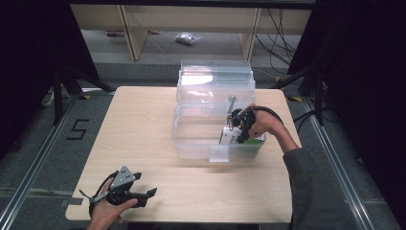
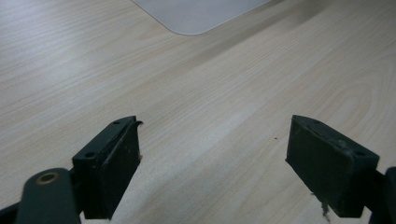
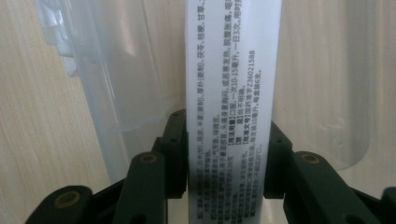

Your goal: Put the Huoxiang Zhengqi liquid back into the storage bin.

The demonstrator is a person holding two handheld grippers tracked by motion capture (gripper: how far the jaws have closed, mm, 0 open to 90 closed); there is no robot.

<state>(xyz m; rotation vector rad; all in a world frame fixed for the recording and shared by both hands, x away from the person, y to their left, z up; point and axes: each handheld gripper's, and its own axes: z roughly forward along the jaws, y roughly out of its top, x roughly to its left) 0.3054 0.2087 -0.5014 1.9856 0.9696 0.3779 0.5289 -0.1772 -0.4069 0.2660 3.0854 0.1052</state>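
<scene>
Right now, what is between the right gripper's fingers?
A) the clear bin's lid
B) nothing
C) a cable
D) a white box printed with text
D: in the right gripper view the fingers press both sides of the white printed box, inside the clear plastic bin.

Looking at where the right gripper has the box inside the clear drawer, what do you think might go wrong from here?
1. The right gripper pinches the white-and-green box by its narrow sides; a thin carton might buckle or twist.
2. The clear drawer walls sit close around the box, so the jaws or the box could catch on them.
3. The left gripper rests open on the table, far from the drawer unit, which may shift if pushed.
</scene>
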